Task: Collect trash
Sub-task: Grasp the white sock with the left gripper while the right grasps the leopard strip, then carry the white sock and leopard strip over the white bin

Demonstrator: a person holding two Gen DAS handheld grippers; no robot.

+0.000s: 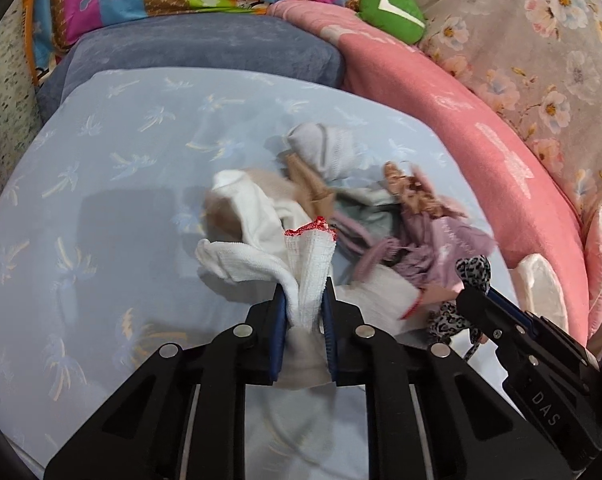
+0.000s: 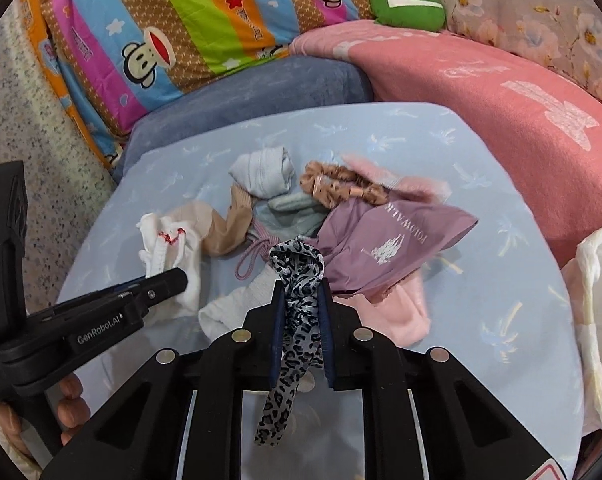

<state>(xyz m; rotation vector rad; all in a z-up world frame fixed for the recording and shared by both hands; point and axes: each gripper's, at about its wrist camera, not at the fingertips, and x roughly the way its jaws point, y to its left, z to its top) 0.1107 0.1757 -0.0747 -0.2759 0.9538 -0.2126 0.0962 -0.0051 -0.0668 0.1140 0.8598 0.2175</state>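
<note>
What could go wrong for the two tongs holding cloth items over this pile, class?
1. The left tongs pinch a white sock with red trim that lies against the neighbouring white cloth; lifting may drag it along.
2. The right tongs grip the leopard-print scrunchie beside the mauve drawstring bag; its cord lies close and could snag.
3. Both tongs work close together and may collide.

Pile: a heap of small clothes (image 2: pixel 301 216) lies on the sheet (image 2: pixel 501 280), near its middle.
Left gripper (image 1: pixel 304 300): at the pile's left edge, its fingers pinching a sock (image 1: pixel 305 276).
Right gripper (image 2: pixel 300 304): at the pile's near edge, pinching a scarf (image 2: pixel 297 276), which hangs down between its fingers.
Behind: a cushion (image 2: pixel 241 92), then a pillow (image 2: pixel 189 24) further back.
Right: a blanket (image 2: pixel 501 92) beside the sheet.
</note>
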